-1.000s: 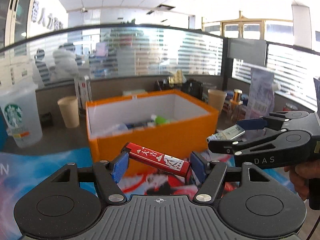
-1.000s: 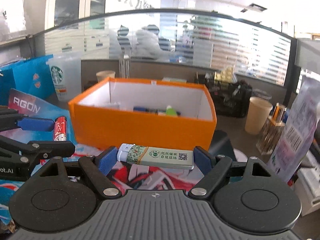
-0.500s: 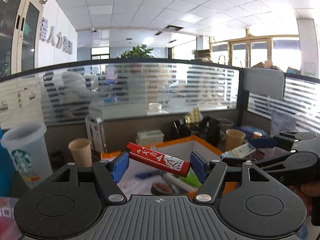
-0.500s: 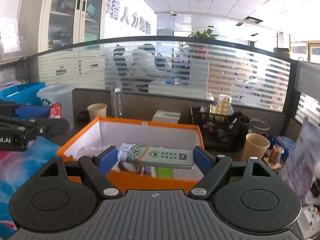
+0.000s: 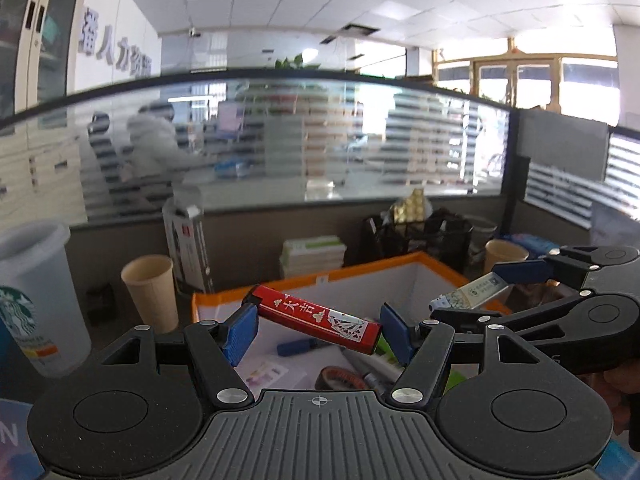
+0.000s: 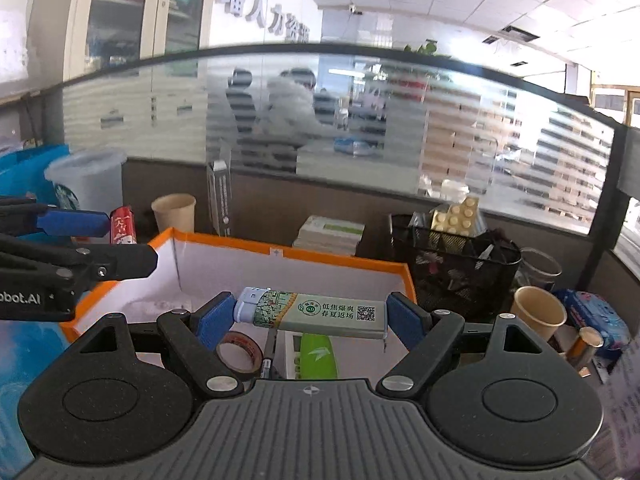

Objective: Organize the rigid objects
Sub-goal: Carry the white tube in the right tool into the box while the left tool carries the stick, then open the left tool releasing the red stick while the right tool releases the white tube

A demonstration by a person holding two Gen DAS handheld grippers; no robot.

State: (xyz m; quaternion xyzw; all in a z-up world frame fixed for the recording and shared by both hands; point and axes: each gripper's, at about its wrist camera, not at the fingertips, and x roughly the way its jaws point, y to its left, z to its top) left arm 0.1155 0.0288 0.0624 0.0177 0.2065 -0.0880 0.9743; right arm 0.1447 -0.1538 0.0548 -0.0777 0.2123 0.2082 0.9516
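My left gripper (image 5: 318, 326) is shut on a red lighter (image 5: 316, 317), held tilted above the near left part of the orange box (image 5: 440, 265). My right gripper (image 6: 310, 316) is shut on a grey-green lighter (image 6: 320, 313), held level over the same orange box (image 6: 340, 261). Each gripper shows in the other's view: the right gripper (image 5: 476, 294) with the grey-green lighter (image 5: 468, 293) at the right, the left gripper (image 6: 116, 236) with the red lighter (image 6: 122, 229) at the left. Inside the box lie a tape roll (image 6: 239, 351), a green item (image 6: 318, 356) and a blue marker (image 5: 300, 346).
A Starbucks cup (image 5: 30, 300) and a paper cup (image 5: 150, 292) stand left of the box. A black mesh organizer (image 6: 452, 268), another paper cup (image 6: 538, 314) and a stack of boxes (image 6: 332, 234) stand behind and to the right. A partition wall runs along the back.
Both grippers have risen and moved forward with their lighters, from in front of the box's front wall to above its open inside. Both stay shut.
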